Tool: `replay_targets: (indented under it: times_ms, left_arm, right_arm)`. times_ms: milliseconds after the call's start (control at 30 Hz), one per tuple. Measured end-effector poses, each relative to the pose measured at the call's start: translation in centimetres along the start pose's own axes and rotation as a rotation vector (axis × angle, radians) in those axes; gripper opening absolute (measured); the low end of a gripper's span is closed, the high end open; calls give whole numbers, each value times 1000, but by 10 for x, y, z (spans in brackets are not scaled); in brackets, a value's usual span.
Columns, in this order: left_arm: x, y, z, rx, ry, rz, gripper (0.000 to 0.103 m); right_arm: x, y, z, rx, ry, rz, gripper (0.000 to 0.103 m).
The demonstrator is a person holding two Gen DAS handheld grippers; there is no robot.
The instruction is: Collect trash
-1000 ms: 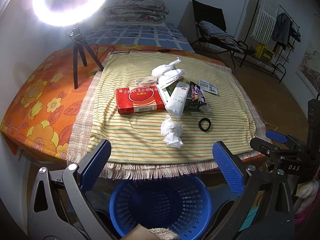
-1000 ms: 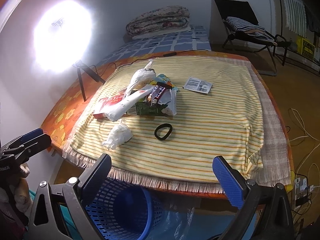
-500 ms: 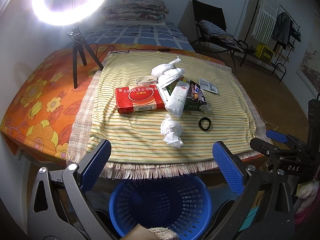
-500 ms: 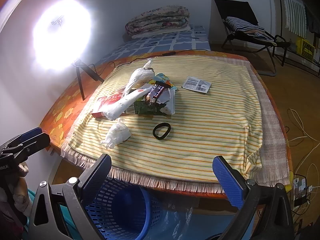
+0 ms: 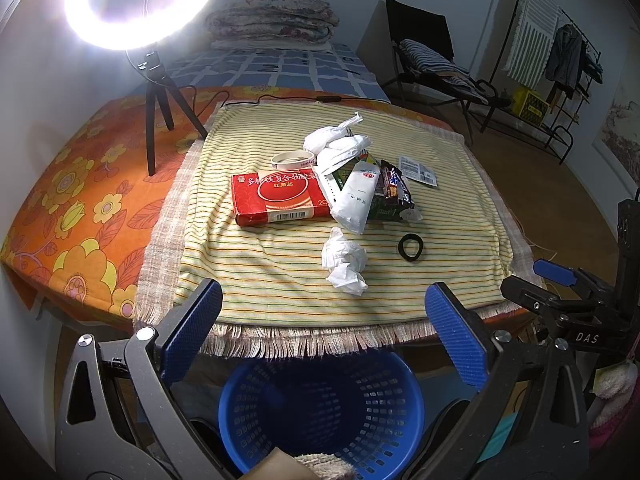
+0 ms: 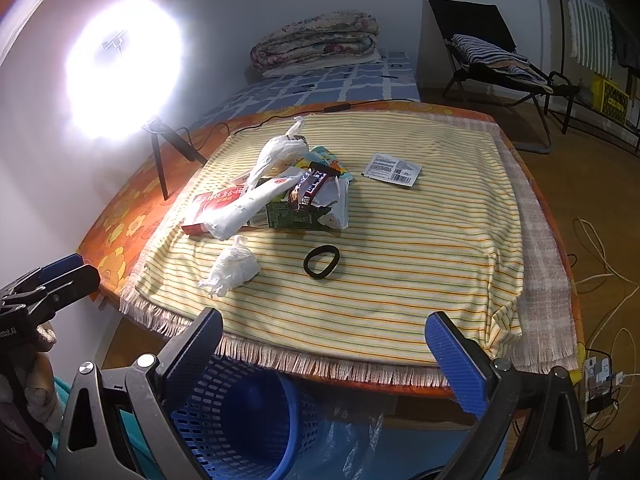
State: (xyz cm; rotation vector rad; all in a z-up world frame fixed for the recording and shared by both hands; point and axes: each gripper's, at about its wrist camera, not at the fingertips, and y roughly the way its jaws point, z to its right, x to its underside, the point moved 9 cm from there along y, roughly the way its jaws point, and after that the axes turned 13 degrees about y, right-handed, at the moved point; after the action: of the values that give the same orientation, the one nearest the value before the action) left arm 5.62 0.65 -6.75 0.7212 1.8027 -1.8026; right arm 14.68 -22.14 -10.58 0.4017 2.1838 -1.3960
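Left wrist view puts us above the blue basket, which sits on the floor just under the fringed near edge of the desk. The trash lies on the striped cloth: a crumpled tissue nearest us, a black ring beside it, and behind them a pile with a red box, a white packet and a snack wrapper.

We judge nothing has been picked up yet, so the tissue is the sensible first target. We should come at it from above, close on its bulk without pinching the cloth, then drop it straight into the basket.

Our left gripper hovers short of the desk edge, jaws spread and empty. Our right gripper is also released and empty, held at the near right side of the desk and angled across it toward the pile.
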Motion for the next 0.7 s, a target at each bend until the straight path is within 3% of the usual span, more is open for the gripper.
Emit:
replay_targets:
  times_ms: [700]
  left_arm:
    - [10,5,-2,-5,7,-16,103]
  right_arm:
    - [-6,-4,6,-5,-18,61,102]
